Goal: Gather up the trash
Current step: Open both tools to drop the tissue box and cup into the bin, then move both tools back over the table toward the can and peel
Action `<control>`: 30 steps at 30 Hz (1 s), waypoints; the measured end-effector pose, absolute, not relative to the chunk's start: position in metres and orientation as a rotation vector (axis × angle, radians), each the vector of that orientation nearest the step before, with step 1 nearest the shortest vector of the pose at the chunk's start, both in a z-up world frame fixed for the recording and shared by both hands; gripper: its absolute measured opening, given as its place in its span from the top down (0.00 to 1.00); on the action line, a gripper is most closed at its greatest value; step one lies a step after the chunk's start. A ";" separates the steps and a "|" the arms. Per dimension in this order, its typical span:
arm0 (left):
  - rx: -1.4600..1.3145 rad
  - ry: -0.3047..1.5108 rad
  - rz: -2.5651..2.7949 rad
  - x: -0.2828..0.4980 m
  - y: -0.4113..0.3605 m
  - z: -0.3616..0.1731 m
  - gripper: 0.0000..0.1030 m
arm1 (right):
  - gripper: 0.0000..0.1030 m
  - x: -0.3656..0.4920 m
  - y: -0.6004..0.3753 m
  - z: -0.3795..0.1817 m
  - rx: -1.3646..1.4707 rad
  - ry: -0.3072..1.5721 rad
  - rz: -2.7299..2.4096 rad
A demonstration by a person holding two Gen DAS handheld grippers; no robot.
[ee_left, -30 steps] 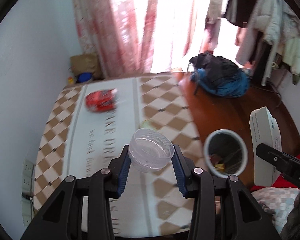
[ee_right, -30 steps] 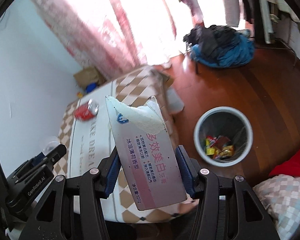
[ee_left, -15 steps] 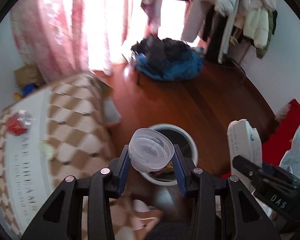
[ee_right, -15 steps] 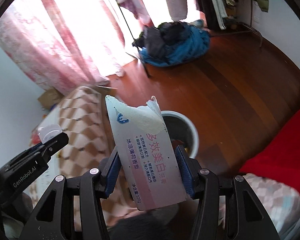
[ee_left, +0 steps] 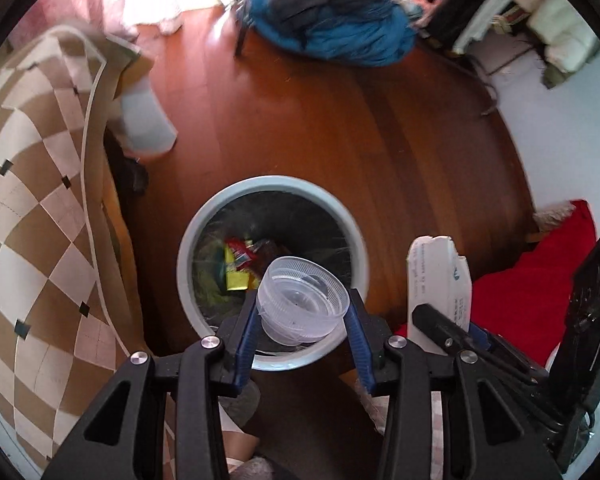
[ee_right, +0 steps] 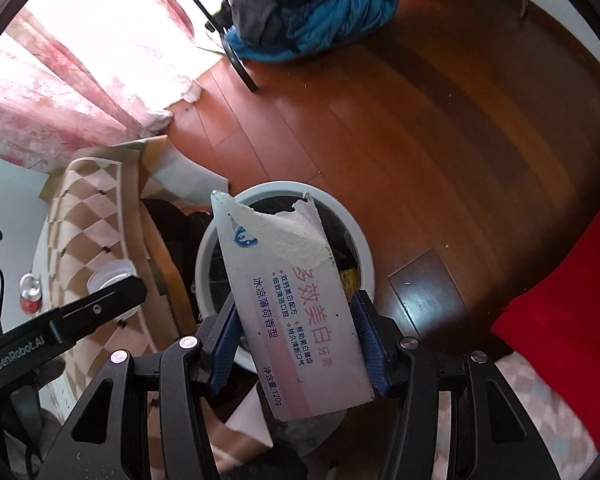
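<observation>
My left gripper [ee_left: 302, 330] is shut on a clear plastic cup [ee_left: 302, 300], which hangs over the near rim of a white trash bin [ee_left: 204, 216] holding colourful wrappers. My right gripper [ee_right: 298, 338] is shut on a torn white-and-pink toothpaste box [ee_right: 296, 300], held above the same trash bin [ee_right: 358, 236]. In the left wrist view the toothpaste box [ee_left: 440, 276] and right gripper show at the right. The right wrist view shows the left gripper's finger with the plastic cup [ee_right: 110, 274] at the left.
A table with a brown-and-white checked cloth [ee_left: 32, 200] stands left of the bin, with a red can [ee_right: 30, 294] on it. A blue and black clothes pile [ee_left: 332, 20] lies on the wooden floor beyond. Red fabric [ee_left: 540, 280] lies at the right.
Both grippers swung from the table toward the floor and now look down over the trash bin. The cup and the toothpaste box stay held.
</observation>
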State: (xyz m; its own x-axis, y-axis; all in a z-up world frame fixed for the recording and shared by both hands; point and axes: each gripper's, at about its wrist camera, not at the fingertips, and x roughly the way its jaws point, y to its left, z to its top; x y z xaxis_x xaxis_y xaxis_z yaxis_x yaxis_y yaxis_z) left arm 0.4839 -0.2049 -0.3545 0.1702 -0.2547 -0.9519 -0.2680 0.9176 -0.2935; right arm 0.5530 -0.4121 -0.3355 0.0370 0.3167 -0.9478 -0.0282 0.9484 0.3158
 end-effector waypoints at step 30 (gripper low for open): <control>-0.197 1.411 0.231 0.429 -0.183 -0.343 0.06 | 0.00 0.519 -0.384 -0.325 -0.002 1.564 0.207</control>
State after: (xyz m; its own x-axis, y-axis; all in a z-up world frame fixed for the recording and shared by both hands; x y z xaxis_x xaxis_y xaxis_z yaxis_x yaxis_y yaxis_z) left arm 0.4289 -0.1829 -0.3429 0.1432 0.0422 -0.9888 -0.2751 0.9614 0.0012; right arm 0.5186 -0.3839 -0.3248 -0.0072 0.1301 -0.9915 -0.1329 0.9826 0.1299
